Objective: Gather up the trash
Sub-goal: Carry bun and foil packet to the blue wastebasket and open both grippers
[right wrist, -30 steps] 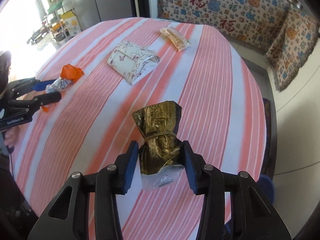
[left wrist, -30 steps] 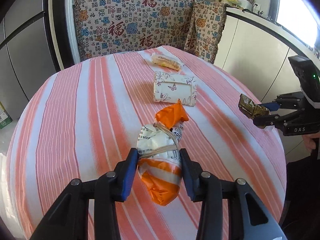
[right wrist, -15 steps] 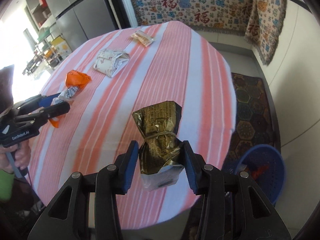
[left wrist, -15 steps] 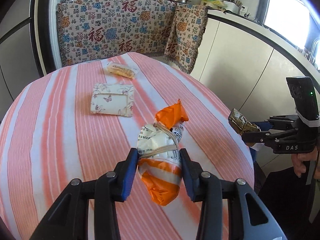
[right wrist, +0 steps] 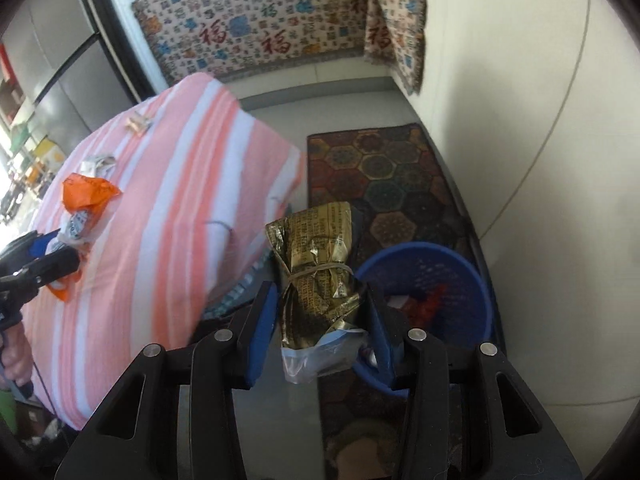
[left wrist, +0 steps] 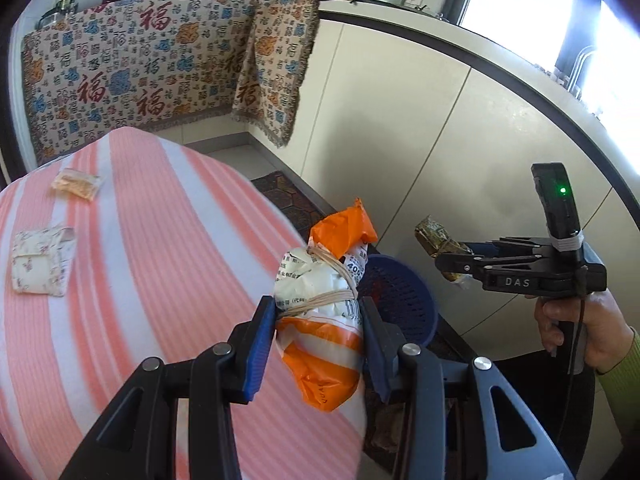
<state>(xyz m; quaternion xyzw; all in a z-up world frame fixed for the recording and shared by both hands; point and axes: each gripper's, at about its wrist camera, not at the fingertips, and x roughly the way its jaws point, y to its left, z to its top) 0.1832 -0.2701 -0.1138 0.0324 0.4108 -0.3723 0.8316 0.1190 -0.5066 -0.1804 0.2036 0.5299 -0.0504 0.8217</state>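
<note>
Trash bundles (left wrist: 320,316) (right wrist: 320,268) clamped in both grippers (left wrist: 318,344) (right wrist: 320,320) near blue basket (right wrist: 476,276).

Two bundled wrappers (left wrist: 324,312) (right wrist: 320,276), two packets on table (left wrist: 76,185) (left wrist: 42,260), one blue basket (right wrist: 460,276)

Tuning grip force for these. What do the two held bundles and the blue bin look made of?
Orange-and-white bundle: thin plastic film, glossy, crumpled, tied with rubber bands.
Gold bundle: probably metallised foil wrapper, shiny with sharp creases; a clear plastic corner sticks out below.
Blue bin: looks like rigid moulded plastic with perforated mesh walls and a smooth rim.
</note>
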